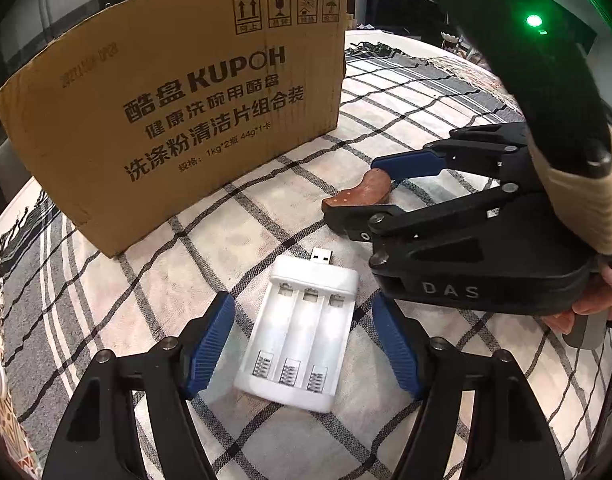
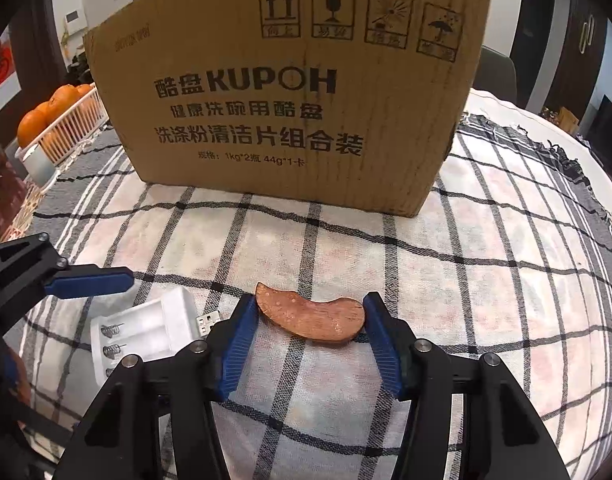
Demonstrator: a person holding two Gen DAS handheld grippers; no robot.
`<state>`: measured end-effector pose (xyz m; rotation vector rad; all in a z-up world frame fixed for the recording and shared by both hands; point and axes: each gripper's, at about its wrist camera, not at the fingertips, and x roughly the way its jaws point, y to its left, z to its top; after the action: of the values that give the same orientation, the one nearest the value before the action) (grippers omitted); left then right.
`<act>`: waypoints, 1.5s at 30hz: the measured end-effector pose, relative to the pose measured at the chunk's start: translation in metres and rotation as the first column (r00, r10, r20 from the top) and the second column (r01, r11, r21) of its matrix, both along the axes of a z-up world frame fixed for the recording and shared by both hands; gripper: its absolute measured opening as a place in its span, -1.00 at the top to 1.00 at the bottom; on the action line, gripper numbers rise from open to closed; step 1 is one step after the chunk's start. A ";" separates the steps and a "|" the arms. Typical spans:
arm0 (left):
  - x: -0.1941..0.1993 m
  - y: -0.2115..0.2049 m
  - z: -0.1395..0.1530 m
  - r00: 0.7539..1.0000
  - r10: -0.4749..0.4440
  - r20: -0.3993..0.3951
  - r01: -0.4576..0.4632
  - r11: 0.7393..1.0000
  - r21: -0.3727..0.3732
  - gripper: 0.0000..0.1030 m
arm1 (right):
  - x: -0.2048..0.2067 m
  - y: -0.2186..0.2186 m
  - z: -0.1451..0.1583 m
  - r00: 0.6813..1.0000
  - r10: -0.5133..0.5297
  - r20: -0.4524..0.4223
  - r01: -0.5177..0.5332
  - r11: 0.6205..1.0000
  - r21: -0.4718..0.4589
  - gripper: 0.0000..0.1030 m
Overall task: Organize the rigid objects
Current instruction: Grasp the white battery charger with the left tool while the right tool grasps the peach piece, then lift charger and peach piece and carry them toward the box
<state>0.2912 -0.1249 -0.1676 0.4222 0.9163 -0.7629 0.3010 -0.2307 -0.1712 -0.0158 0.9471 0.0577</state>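
1. Between the spread blue pads of the left gripper lies the white battery charger, flat on the checked cloth — neither pad touches it that I can see.
2. Just beside it, the right gripper brackets the curved wooden piece, pads close against its ends; whether they pinch it yet, I cannot tell.
3. Beyond both stands the cardboard box, upright, likely the destination.
4. To do this well, I'd close squarely on the charger's long sides and lift level — its USB plug sticks out toward the box.
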 end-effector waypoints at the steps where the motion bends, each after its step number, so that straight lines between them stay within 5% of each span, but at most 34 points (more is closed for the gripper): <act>1: 0.001 -0.001 0.000 1.000 -0.002 -0.001 0.002 1.000 0.000 -0.35 | -0.002 -0.001 0.002 1.000 -0.001 0.006 0.001 1.000 -0.001 -0.07; 9: 0.006 -0.011 -0.005 1.000 0.004 -0.012 -0.004 1.000 0.011 -0.07 | -0.012 -0.014 0.012 0.999 -0.020 0.026 0.021 1.000 -0.007 -0.07; 19: 0.003 -0.014 -0.003 1.000 0.021 0.010 -0.021 1.000 0.006 -0.01 | -0.028 -0.022 0.018 0.996 -0.071 0.051 0.072 0.997 -0.017 -0.07; 32: -0.006 0.009 0.022 0.980 0.191 0.058 -0.187 0.980 -0.062 0.04 | -0.045 -0.017 0.042 0.986 -0.125 0.112 0.128 0.992 -0.019 -0.07; 45: -0.025 0.036 0.073 0.935 0.330 0.132 -0.309 0.938 -0.158 0.05 | -0.063 -0.008 0.086 0.969 -0.129 0.209 0.132 0.991 0.001 -0.07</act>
<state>0.2663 -0.0892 -0.0946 0.2021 0.7565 -0.4808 0.2381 -0.2386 -0.0853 0.0279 0.7361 -0.0707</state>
